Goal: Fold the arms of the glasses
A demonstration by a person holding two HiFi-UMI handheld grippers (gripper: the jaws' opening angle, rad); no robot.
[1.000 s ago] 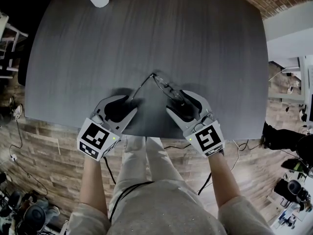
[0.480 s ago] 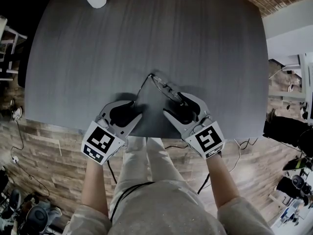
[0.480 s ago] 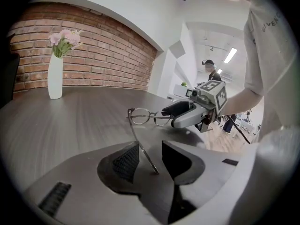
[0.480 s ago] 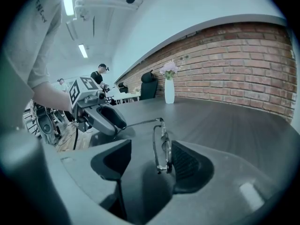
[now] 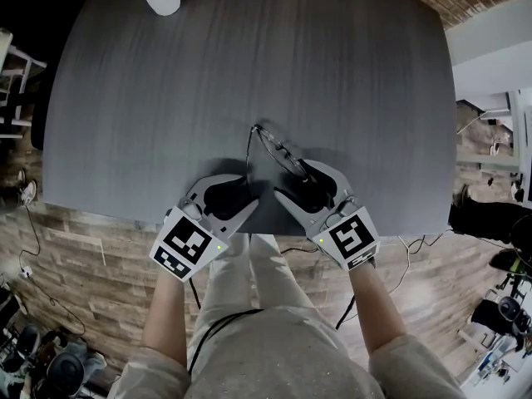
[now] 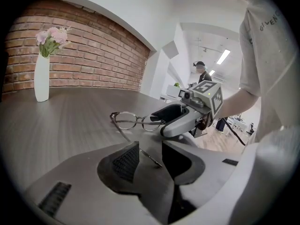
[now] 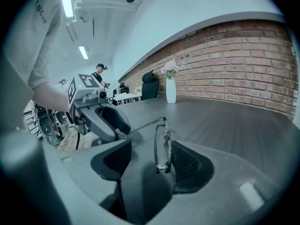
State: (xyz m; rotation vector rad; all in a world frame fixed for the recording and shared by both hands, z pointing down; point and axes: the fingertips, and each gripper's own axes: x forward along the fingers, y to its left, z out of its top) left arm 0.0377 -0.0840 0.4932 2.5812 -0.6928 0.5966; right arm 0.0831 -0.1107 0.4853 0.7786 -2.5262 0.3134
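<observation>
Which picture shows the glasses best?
The left gripper view: both lenses of the glasses face the camera, one arm stretching toward it. The head view shows them small from above; the right gripper view sees the frame edge-on.

Wire-framed glasses [image 5: 278, 150] upright; one arm unfolded

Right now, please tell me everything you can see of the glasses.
The glasses are thin, metal-looking wire frames with clear rounded lenses, standing upright on the dark grey table. One arm is open, its tip between the left gripper's parted jaws. The front sits between the right gripper's parted jaws, near one pad.
</observation>
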